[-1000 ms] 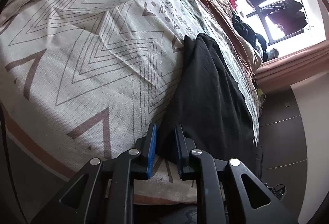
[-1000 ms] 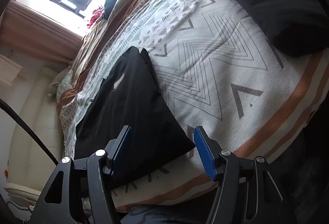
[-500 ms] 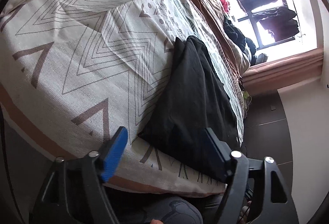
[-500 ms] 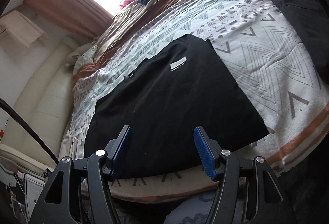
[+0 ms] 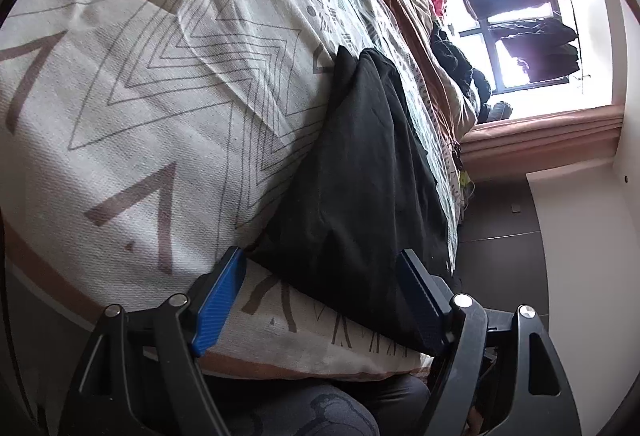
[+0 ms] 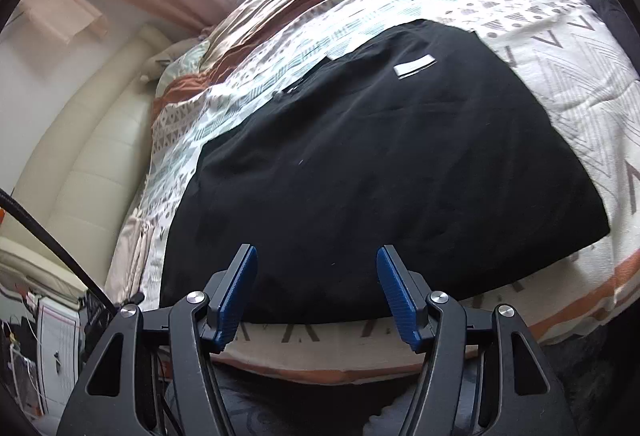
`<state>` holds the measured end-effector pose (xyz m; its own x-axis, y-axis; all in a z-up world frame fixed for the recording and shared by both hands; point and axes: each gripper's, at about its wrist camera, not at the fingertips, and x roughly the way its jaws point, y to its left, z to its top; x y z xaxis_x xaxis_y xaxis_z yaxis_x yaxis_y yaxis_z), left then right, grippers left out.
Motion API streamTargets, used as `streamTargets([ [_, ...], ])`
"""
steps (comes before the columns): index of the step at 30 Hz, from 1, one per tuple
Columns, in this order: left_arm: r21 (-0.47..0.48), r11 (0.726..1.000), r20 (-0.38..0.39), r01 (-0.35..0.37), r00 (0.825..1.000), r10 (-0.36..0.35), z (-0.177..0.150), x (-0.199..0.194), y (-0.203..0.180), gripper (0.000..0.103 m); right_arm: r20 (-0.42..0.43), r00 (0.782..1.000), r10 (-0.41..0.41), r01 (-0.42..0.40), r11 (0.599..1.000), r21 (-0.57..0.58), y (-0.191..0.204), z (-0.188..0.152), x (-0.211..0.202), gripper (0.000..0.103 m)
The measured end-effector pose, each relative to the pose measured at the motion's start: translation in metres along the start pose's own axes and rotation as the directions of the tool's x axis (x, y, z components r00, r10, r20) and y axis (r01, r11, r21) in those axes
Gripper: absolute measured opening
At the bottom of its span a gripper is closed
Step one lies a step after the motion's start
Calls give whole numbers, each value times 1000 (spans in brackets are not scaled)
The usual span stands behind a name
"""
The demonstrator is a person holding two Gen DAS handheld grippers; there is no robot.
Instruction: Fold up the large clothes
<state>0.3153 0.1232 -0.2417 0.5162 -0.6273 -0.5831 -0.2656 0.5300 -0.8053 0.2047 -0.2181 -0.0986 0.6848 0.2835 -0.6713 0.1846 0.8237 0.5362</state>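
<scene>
Black garment (image 6: 384, 163) lies spread flat on the patterned bedspread (image 5: 132, 83) at the near edge of the bed, partly folded into a broad rectangle, a small white label (image 6: 414, 66) showing near its far side. The left gripper (image 5: 322, 300) has just been opening, and its blue pads now stand wide on either side of the garment's near corner, pressing on nothing; the cloth lies loose on the bed between them. The right gripper (image 6: 316, 290) is likewise released, jaws apart and empty, hanging just over the near hem. I judge the step in hand to be a fresh grasp for the next fold. To do it well, each gripper should go to a near corner, the two spaced evenly, so the hem lifts as one straight line. The pads should bite all the layers at the corner, not the top one alone, or the earlier fold will slip open. Carry the hem low across toward the label side, keep the cloth lightly taut between the two grippers, and line the edges up before letting go. The bedspread is soft and creased; pinching it along with the garment is the likely fault
</scene>
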Motion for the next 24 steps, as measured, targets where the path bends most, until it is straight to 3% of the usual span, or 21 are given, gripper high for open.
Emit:
streamTargets([
  [5, -3, 1000, -2, 10, 1000, -10, 7, 14, -8, 78, -33, 999, 12, -12, 1000, -14, 7, 3, 20, 61],
  [13, 96, 980, 57, 174, 982, -180, 5, -5, -37, 78, -68, 998, 6, -10, 998, -56, 23, 2, 43, 61],
  [17, 79, 994, 35, 74, 996, -77, 7, 7, -31, 78, -89, 996, 5, -14, 995, -99, 35, -1, 58, 60],
  [22, 64, 998, 21, 15, 1000, -16, 1, 21, -15, 68, -116, 993, -3, -12, 991, -132, 43, -2, 72, 46],
  [24, 75, 997, 16, 11, 1000, -13, 2, 25, -19, 68, -118, 993, -29, 11, 989, -151, 48, -4, 77, 33],
])
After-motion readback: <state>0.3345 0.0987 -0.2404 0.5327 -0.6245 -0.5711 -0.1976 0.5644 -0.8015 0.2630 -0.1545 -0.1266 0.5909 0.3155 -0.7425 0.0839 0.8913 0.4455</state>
